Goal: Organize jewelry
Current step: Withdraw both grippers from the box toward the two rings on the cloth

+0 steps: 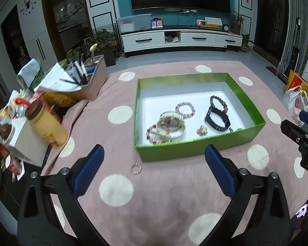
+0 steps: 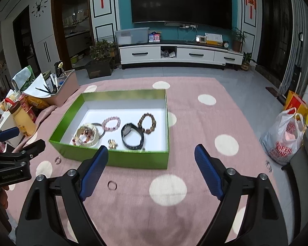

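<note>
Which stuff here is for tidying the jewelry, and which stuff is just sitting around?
For the job: green box; pink bead bracelet; brown bead bracelet; black watch; beaded ring and plain ring, both on the cloth outside the box; left claw and right claw, both open and empty.

Just lying about: yellow bottle; plastic bag; pen holder.

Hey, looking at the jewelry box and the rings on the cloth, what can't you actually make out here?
- Small piece in the green box's near corner: both views, near wall cuts it off.
- Beaded ring: too small, blurred.
- Plain ring: right wrist view only.
</note>
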A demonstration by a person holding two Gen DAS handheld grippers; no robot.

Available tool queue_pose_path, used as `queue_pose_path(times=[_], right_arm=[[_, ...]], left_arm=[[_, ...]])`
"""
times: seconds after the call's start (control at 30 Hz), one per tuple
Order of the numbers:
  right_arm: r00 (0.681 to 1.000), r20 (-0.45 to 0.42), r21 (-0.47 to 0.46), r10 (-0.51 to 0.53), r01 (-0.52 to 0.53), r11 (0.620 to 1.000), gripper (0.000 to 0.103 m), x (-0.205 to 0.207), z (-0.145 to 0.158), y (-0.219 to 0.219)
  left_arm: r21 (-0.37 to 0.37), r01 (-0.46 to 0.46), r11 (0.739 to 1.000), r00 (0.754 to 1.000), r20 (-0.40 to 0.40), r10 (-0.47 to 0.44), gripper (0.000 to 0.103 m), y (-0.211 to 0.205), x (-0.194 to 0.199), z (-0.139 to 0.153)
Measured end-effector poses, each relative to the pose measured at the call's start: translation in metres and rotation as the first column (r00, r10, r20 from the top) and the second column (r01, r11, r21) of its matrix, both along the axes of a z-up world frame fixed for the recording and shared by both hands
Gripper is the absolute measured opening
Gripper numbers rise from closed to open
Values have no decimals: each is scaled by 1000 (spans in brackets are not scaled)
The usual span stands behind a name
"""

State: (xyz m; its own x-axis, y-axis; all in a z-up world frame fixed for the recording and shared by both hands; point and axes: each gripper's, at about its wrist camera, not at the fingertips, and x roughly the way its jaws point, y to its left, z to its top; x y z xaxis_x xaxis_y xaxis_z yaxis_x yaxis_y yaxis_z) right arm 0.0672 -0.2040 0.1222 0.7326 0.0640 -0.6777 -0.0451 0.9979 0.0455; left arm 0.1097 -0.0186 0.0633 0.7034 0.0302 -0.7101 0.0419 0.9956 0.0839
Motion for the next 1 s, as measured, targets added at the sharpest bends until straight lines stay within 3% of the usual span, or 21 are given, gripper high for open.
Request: queue_pose_path(times=[0.3,1.0], right_arm=[[999,-48,22,15,-14,1000,98,-25,-19,6],[990,-124,35,68,-64,997,99,-54,-65,26]], left_arm=[[-28,-28,999,999,-39,27,101,20,-27,-21],[-71,-65,995,992,-112,57,101,39,-62,-62]])
